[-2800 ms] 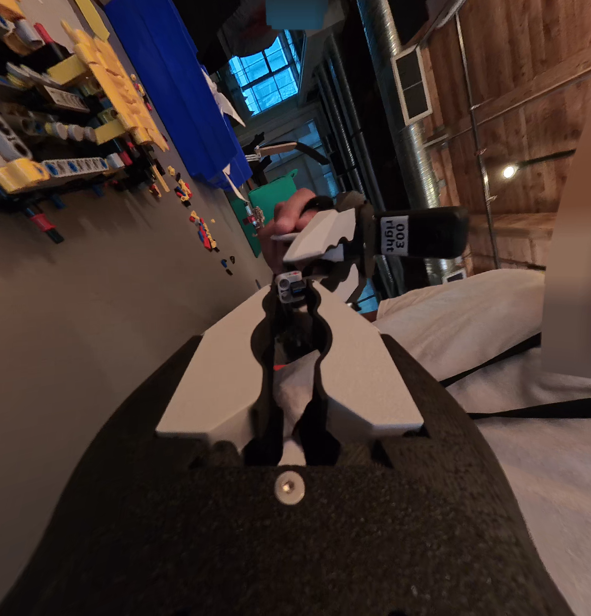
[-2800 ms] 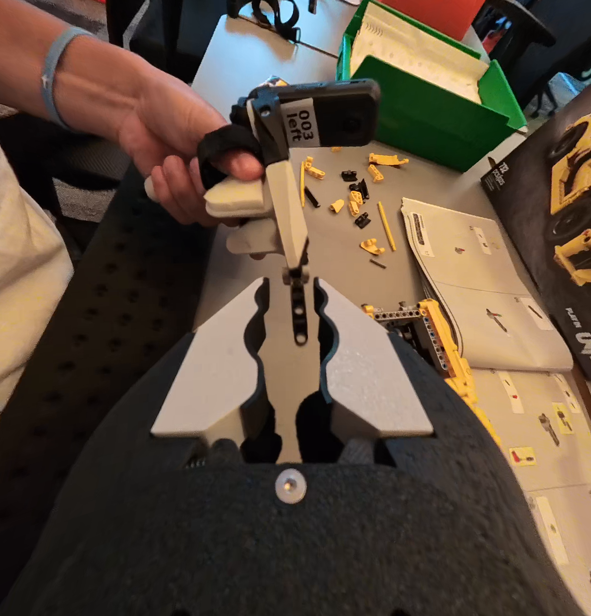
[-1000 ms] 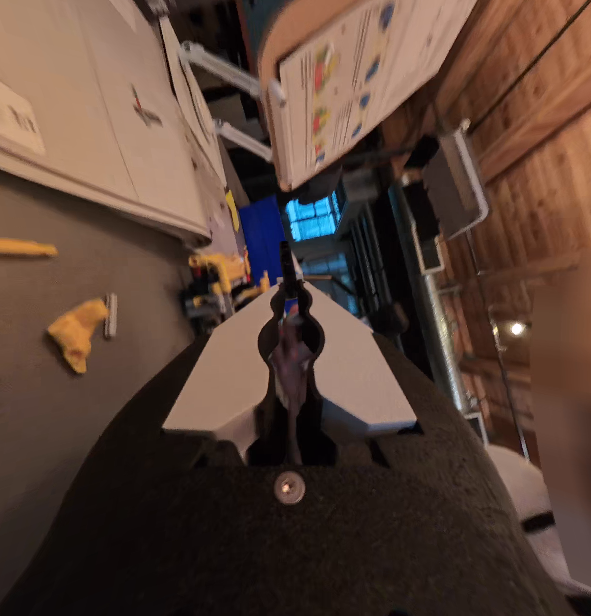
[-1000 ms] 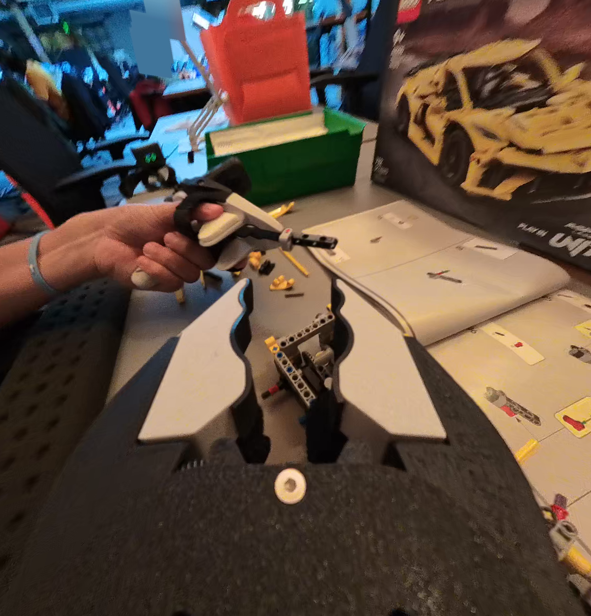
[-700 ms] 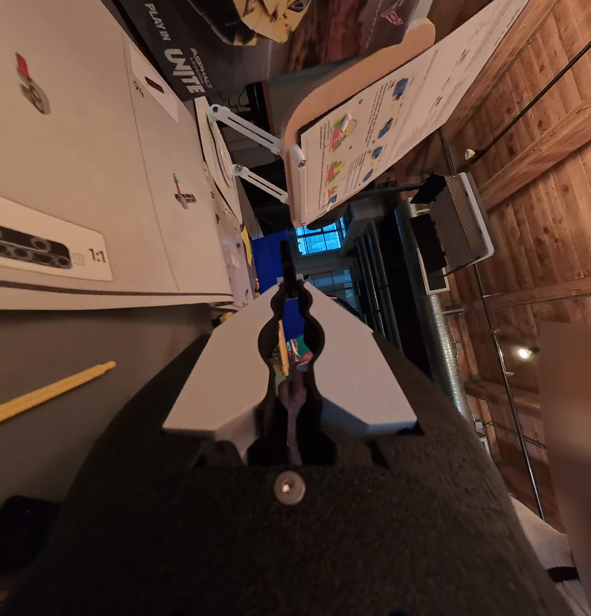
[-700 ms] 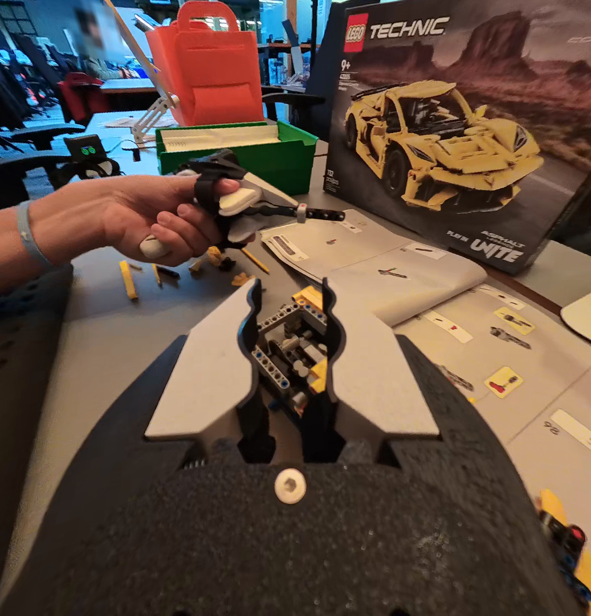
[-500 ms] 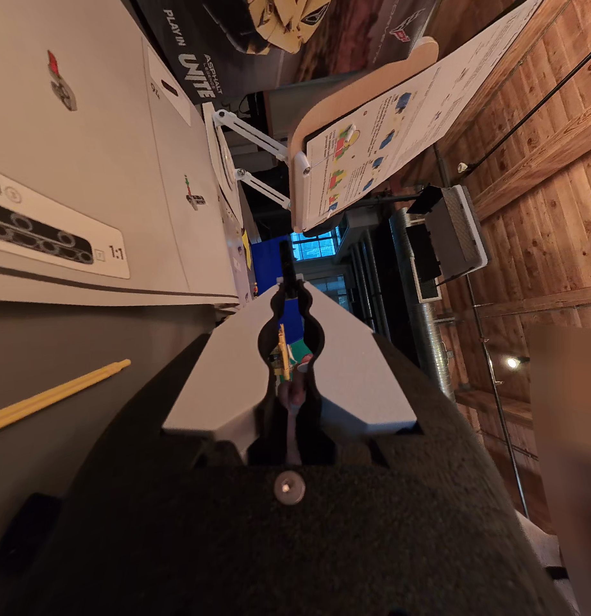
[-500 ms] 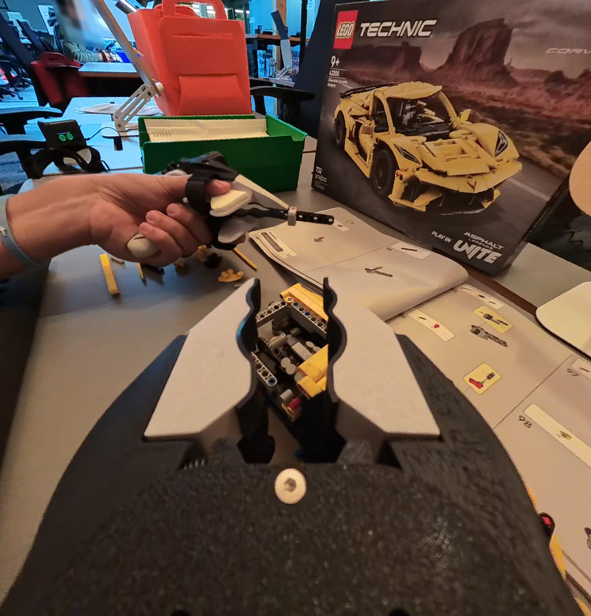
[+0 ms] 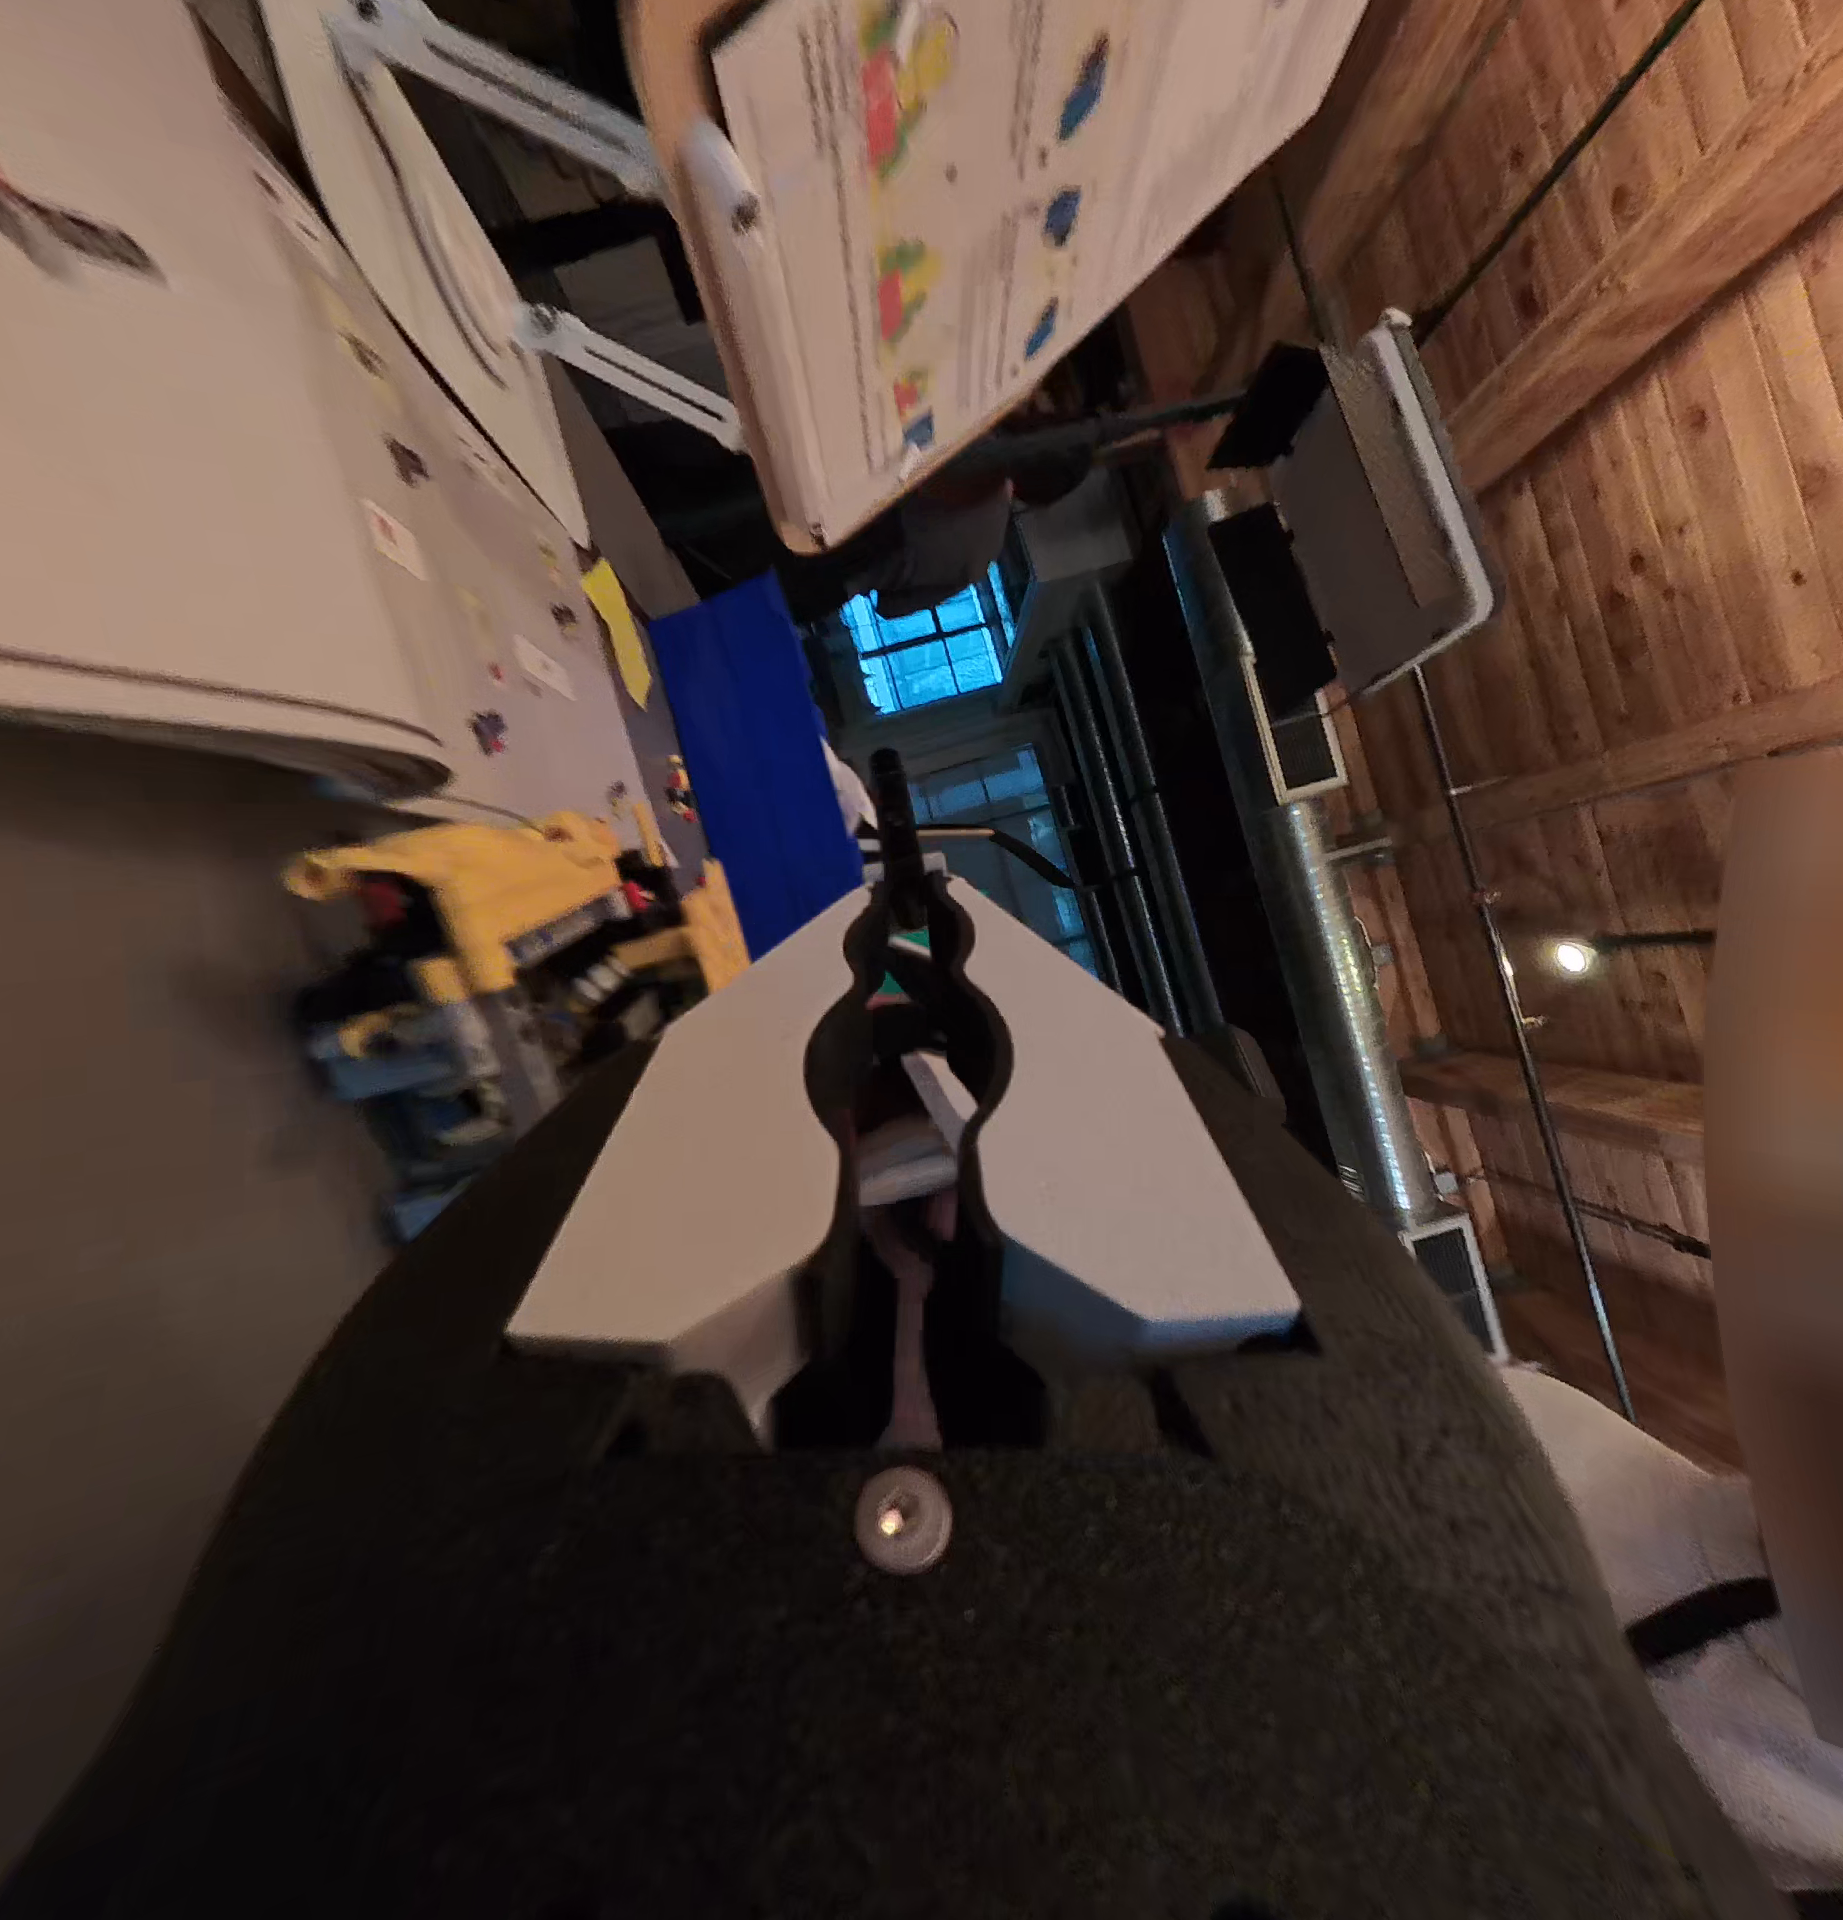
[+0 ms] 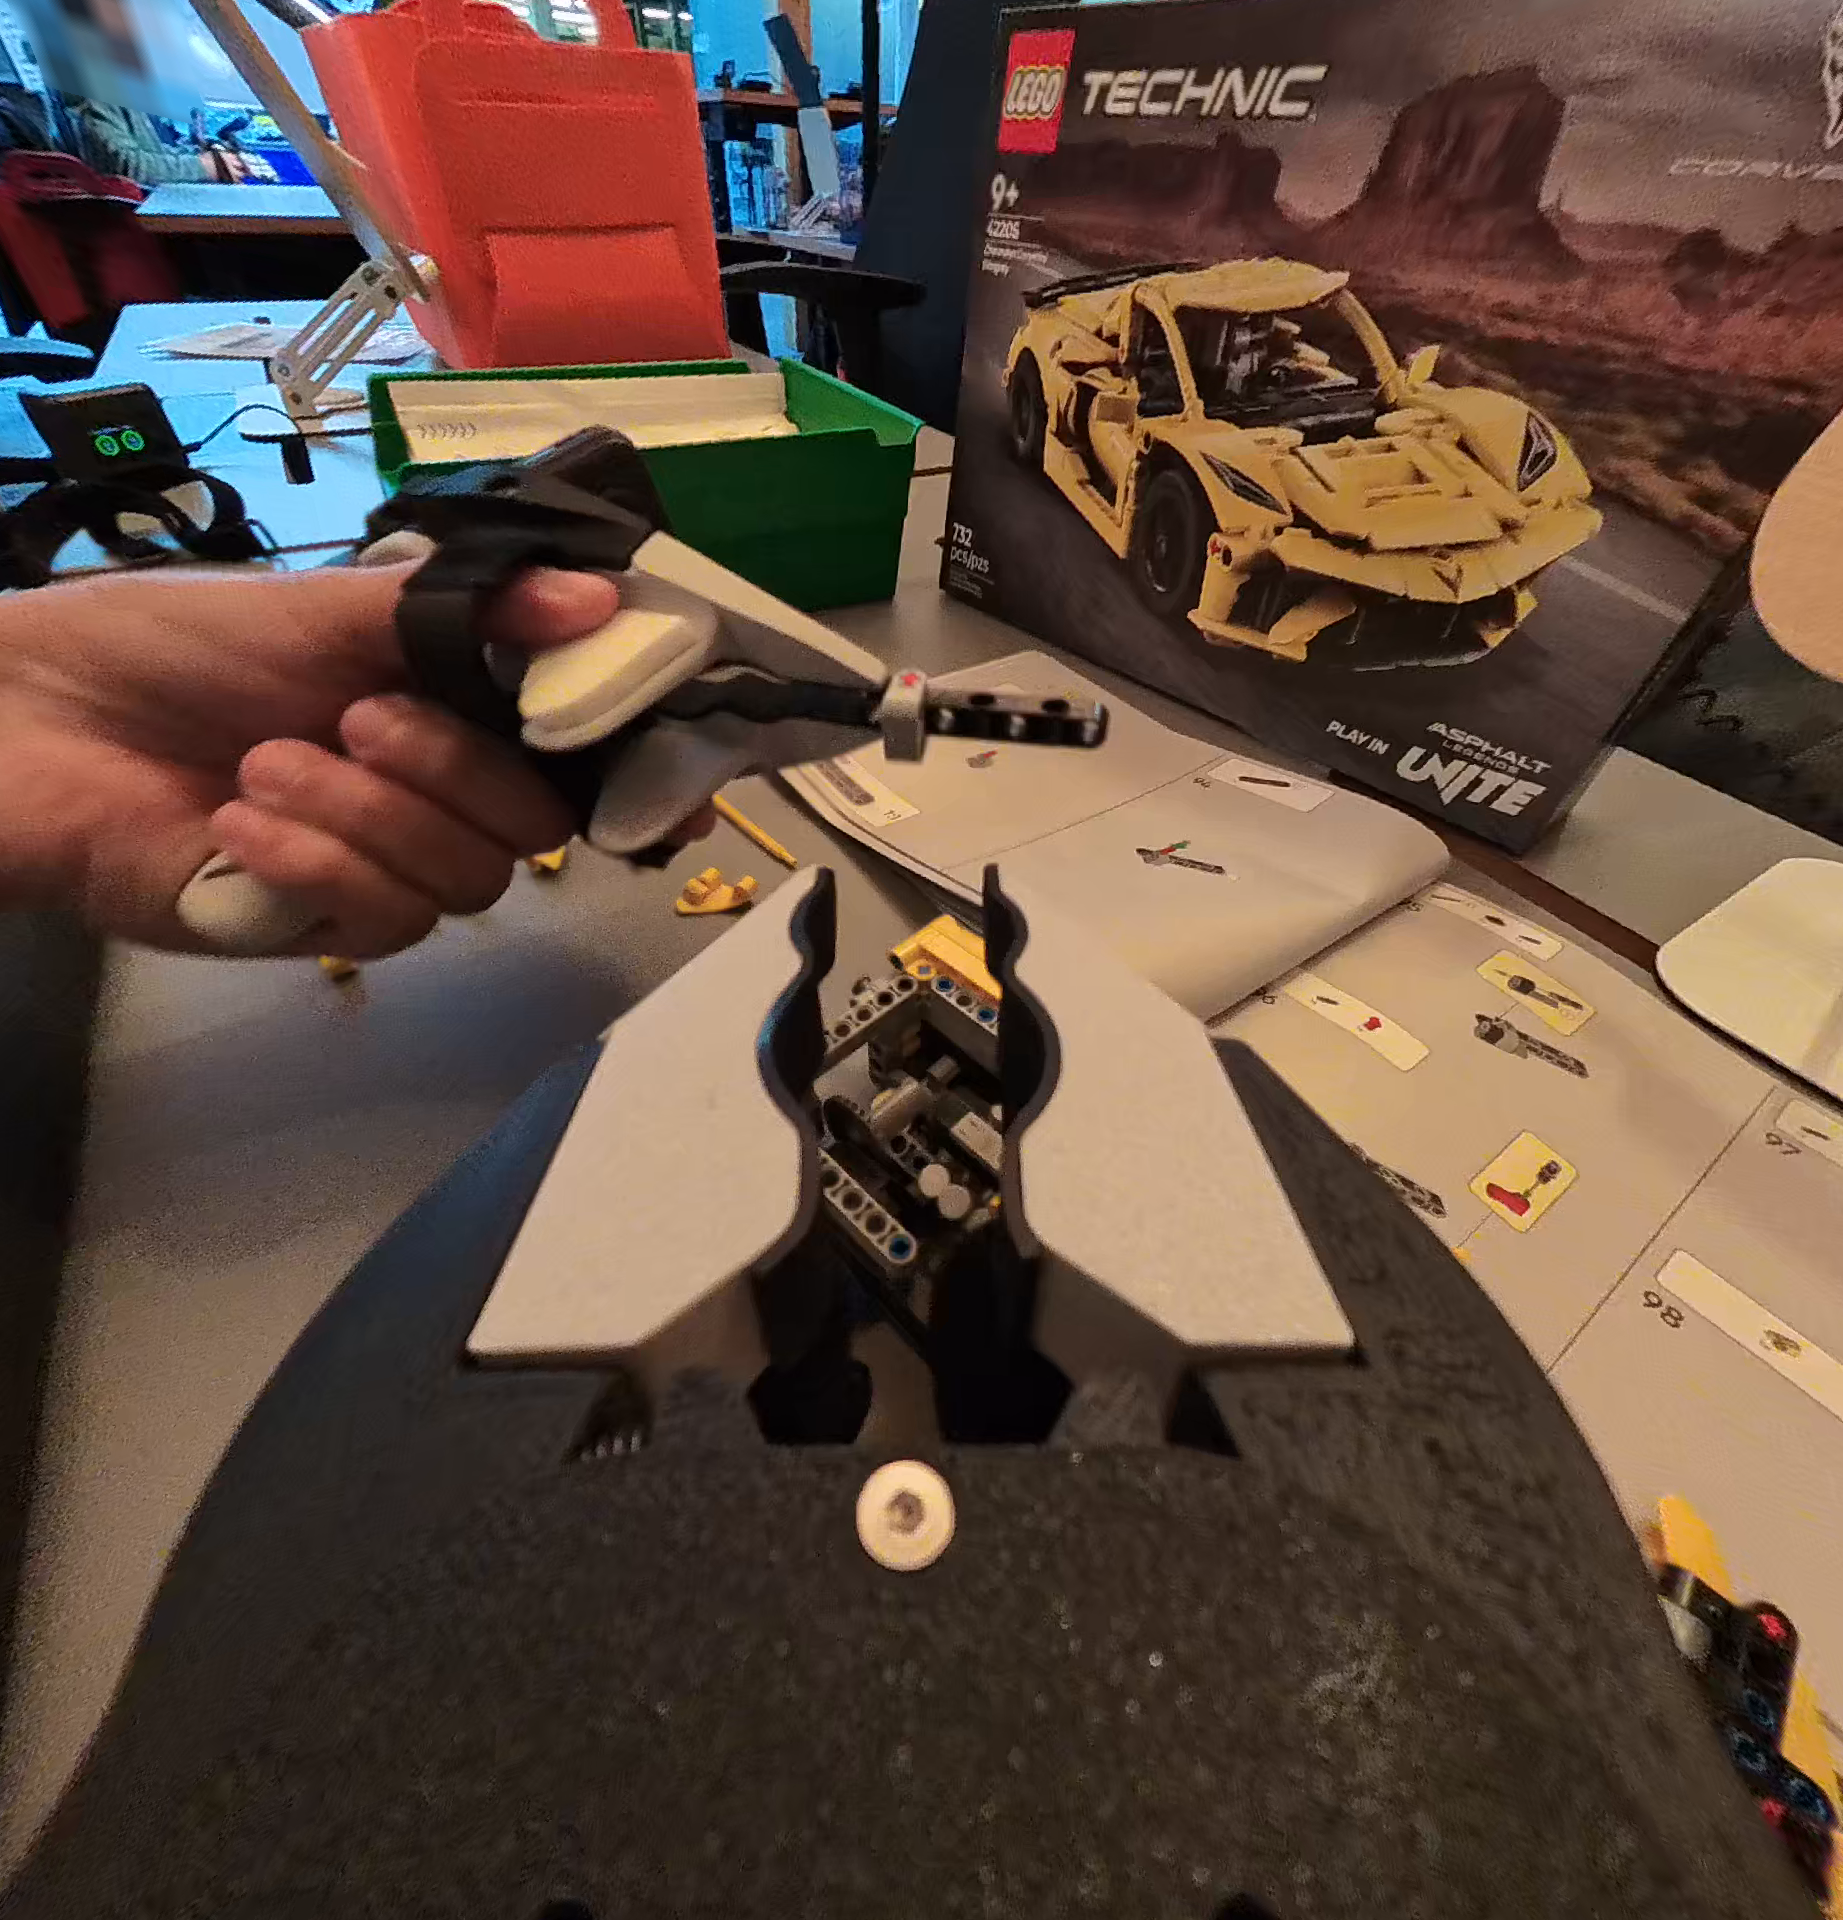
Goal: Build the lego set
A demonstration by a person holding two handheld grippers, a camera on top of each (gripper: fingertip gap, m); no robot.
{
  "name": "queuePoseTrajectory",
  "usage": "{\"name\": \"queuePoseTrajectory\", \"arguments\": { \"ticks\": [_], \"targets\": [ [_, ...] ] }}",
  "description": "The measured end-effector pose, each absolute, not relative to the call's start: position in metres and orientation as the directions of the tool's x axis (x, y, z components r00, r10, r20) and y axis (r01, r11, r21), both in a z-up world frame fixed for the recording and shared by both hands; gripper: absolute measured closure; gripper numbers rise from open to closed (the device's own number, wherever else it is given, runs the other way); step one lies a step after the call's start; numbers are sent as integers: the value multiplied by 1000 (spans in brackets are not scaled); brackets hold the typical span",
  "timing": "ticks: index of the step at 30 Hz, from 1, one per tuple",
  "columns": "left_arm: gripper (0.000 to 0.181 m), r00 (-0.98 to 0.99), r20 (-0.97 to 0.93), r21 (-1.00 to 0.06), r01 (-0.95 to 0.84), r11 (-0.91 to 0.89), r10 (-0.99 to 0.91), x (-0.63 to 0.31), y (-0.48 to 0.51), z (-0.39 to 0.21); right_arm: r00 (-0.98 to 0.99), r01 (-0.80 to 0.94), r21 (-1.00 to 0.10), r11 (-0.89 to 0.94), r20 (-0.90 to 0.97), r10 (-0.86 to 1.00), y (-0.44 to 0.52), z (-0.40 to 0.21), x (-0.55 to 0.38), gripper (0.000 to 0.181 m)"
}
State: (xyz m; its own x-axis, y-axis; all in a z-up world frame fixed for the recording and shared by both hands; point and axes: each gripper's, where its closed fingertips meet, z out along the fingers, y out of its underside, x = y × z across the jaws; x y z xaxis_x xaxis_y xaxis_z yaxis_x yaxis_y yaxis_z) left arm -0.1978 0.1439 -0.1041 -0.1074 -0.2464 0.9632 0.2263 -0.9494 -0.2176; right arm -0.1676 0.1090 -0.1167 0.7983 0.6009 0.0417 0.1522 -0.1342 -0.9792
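In the left wrist view, your left gripper (image 9: 901, 894) is rolled sideways, its fingers pressed together on a thin black beam (image 9: 889, 821) that pokes out past the tips. The table (image 9: 96, 1039) runs down the left edge, and the yellow and grey chassis (image 9: 481, 977) sits on it, blurred, well left of the tips. An open instruction booklet (image 9: 169, 499) lies farther along.

In the right wrist view, your right gripper (image 10: 904, 914) hangs with its fingers apart and nothing between them; the chassis (image 10: 922, 1101) lies on the table directly under the gap. Your left hand (image 10: 273, 758) holds the other tool level above it, the black beam (image 10: 1010, 719) with its grey connector (image 10: 904, 712) pointing right, towards the set's box (image 10: 1364, 416). Loose yellow pieces (image 10: 714, 891) lie beneath that hand.
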Motion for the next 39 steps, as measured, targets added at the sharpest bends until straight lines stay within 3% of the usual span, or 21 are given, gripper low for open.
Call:
{"name": "queuePoseTrajectory", "arguments": {
  "ticks": [12, 16, 21, 26, 32, 39],
  "targets": [
    [175, -160, 958, -212, 153, -965, -236, -164, 101, -89, 848, 140, -985, -97, 69, 526, 105, -101, -163, 175],
    [174, -113, 943, -300, 118, -947, -313, -160, 95, -92, 838, 117, -979, -169, 6, 545, 100, -106, -158, 175],
    [167, -34, 829, -554, 95, -827, -558, -176, 87, -90, 849, 109, -943, -313, -75, 522, 71, -127, -146, 174],
    [167, 228, 633, -771, 93, -631, -740, -221, 102, -107, 865, 196, -820, -538, -114, 489, 22, -181, -143, 174],
    [167, 492, 495, -838, 52, -544, -716, -288, 123, -127, 895, 225, -762, -607, -84, 438, 5, -207, -145, 174],
    [167, 668, 350, -861, -47, -507, -656, -362, 129, -140, 899, 247, -713, -656, -85, 430, 1, -223, -148, 174]
  ]
}}
